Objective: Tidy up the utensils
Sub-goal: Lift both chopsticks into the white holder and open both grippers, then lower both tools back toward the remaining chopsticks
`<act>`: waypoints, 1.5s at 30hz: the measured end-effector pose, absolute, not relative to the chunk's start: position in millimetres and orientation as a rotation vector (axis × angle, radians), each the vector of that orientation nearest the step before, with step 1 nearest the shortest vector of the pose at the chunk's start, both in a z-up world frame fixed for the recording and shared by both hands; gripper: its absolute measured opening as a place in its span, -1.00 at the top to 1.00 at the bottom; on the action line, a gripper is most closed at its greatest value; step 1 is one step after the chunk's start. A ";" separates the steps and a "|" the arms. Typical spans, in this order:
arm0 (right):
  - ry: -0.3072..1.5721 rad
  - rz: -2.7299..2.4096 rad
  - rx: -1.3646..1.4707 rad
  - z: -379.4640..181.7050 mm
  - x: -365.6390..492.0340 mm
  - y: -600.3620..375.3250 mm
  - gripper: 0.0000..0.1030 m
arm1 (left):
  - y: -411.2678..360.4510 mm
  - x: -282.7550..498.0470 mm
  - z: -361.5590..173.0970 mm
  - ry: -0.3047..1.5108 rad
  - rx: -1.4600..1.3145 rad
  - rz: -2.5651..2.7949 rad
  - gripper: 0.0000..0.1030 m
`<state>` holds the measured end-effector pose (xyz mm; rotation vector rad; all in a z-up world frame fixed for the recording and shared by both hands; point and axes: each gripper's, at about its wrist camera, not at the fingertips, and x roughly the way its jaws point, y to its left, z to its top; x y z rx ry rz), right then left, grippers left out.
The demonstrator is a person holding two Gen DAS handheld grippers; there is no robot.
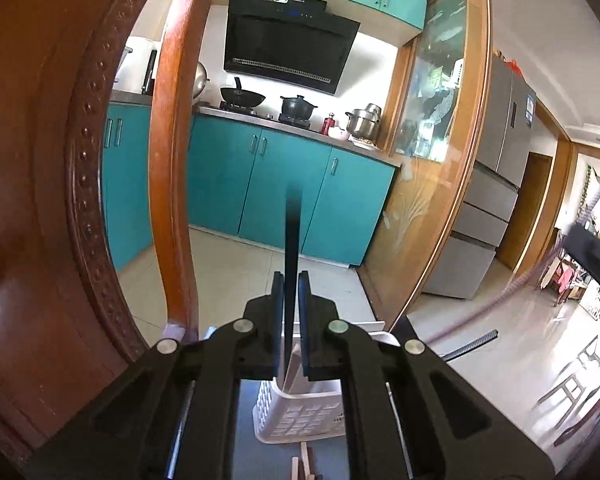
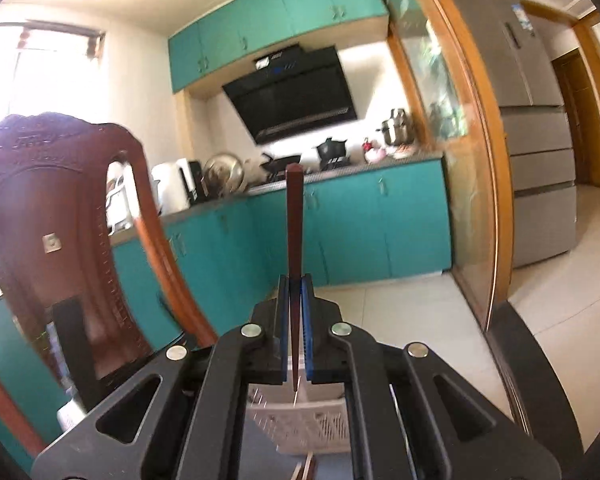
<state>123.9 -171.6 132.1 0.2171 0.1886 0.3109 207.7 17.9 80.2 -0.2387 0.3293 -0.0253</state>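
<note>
Midway: left gripper (image 1: 291,280) clamping dark chopstick (image 1: 292,232), right gripper (image 2: 295,282) clamping reddish chopstick (image 2: 294,224), neither yet dropped into white basket (image 1: 300,416) (more sticks below).

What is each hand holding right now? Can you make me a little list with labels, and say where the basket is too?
left tongs: shut on a black chopstick, standing upright
right tongs: shut on a reddish-brown chopstick, standing upright
white basket: just below both tongs, with slotted sides
reddish-brown chopstick tip: pointing down toward the basket; whether it is inside cannot be told
other sticks: a few wooden ones lying near the basket
wooden chair: on the left
</note>
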 end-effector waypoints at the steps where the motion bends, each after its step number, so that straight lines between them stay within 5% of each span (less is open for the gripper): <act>1: 0.182 0.304 0.220 128.6 128.1 -170.8 0.87 | 20.5 202.6 80.9 0.324 -0.235 -0.023 0.76; 10: 0.253 0.265 0.190 89.3 160.2 -159.5 0.87 | 46.3 165.8 78.7 0.299 -0.293 -0.016 0.40; 16: 0.314 0.248 0.185 75.1 166.4 -155.8 0.85 | 49.6 155.5 66.6 0.331 -0.276 -0.026 0.38; 21: 0.287 0.251 0.197 85.9 147.5 -161.8 0.56 | 41.2 154.6 52.0 0.374 -0.231 -0.043 0.38; 29: 0.224 0.290 0.155 81.6 88.4 -172.1 0.55 | 17.5 173.4 -14.2 0.723 -0.148 -0.129 0.38; 37: 0.822 0.246 0.122 -43.5 154.7 -172.6 0.42 | -9.0 182.6 -75.8 0.994 -0.048 -0.198 0.38; 45: 0.901 0.216 0.122 -60.9 159.7 -168.9 0.34 | -22.0 184.4 -104.3 1.090 0.006 -0.215 0.37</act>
